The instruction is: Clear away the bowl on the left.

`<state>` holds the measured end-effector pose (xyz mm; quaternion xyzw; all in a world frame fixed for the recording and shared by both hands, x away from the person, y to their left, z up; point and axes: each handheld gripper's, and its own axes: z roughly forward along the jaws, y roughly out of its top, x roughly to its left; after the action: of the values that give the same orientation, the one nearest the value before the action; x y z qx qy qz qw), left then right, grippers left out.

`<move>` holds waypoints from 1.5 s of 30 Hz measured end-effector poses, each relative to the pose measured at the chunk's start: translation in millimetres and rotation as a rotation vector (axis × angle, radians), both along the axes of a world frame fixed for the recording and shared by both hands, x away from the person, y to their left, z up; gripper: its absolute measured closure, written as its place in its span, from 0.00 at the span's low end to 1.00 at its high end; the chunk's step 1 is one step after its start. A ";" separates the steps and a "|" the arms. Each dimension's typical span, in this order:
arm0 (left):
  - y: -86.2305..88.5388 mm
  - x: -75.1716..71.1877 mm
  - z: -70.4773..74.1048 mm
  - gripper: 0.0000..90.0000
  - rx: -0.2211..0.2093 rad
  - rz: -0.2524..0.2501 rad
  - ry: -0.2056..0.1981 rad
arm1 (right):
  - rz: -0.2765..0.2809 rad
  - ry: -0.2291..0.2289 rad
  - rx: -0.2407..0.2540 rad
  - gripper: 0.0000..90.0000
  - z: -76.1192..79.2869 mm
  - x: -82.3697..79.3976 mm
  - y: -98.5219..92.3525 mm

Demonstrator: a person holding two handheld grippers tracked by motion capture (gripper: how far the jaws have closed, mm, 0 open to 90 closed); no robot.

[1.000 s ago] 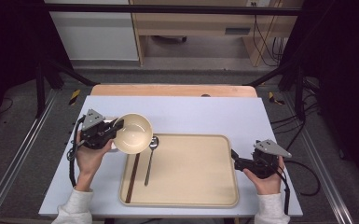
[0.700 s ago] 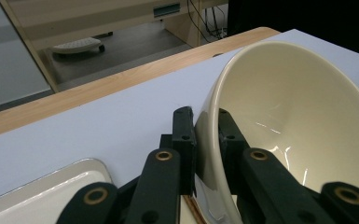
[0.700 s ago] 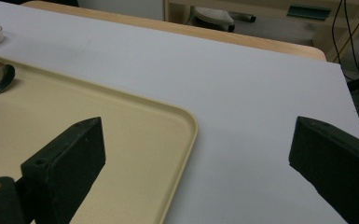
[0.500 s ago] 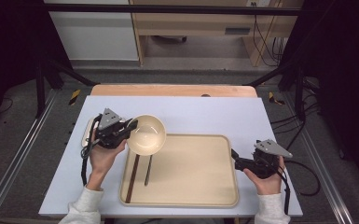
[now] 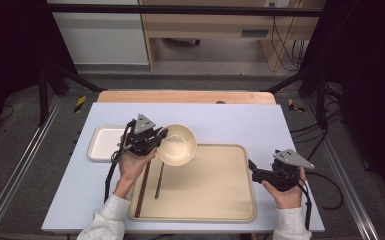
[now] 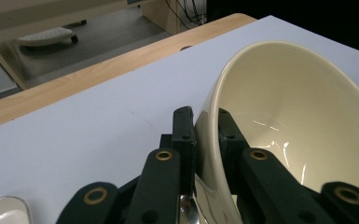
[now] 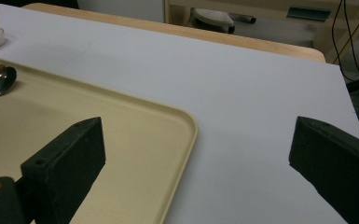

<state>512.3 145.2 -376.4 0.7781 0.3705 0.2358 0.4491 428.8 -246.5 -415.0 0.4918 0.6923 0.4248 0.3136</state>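
Bowl (image 5: pixel 177 144) over spoon's (image 5: pixel 158 180) head (hidden); chopsticks (image 5: pixel 142 189) partly behind hand (image 5: pixel 132 167)

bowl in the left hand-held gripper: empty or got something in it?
Empty. The bowl shows a bare, glossy cream inside in the left gripper view; the left hand-held gripper pinches its rim, and the high view shows nothing inside either.

A white rectangular dish (image 5: pixel 103 143) lies left of the spoon (image 5: pixel 158 179).

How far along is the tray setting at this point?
Done: the spoon and chopsticks lie on the tray. In hand: the left gripper clamps the bowl by its rim, above the tray's far left corner. Left: setting the bowl down; the small white plate sits off the tray. The right gripper rests open.
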 end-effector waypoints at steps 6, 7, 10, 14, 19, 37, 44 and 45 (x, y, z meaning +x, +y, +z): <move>-11.9 9.2 -9.6 0.91 0.011 -0.003 0.031 | 0.001 -0.001 0.000 0.04 0.0 0.1 -0.1; -14.0 11.0 -12.1 0.91 0.009 -0.002 0.037 | 0.001 0.000 0.001 0.04 -0.1 0.1 0.1; -20.4 16.1 -20.2 0.91 0.025 -0.002 0.055 | -0.001 0.002 0.000 0.04 -0.4 0.4 0.1; -25.7 22.6 -29.2 0.91 0.037 0.001 0.084 | 0.000 0.002 -0.003 0.04 -0.5 0.5 -0.5; -31.1 29.9 -40.2 0.91 0.053 0.005 0.113 | 0.000 0.001 0.000 0.04 -1.0 0.8 -0.7; -36.7 43.3 -57.4 0.91 0.040 0.012 0.176 | -0.001 0.008 0.007 0.05 -1.4 1.1 -1.4; -36.5 46.5 -61.5 0.92 0.081 0.024 0.180 | -0.002 0.003 0.006 0.05 -1.2 1.3 -2.2; -35.9 46.8 -62.2 0.92 0.094 0.024 0.180 | -0.002 0.003 0.006 0.05 -1.2 1.3 -2.2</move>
<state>559.2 109.4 -438.5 0.8120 0.4071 0.1874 0.3740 430.1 -248.7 -416.2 0.4942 0.6911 0.4257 0.3113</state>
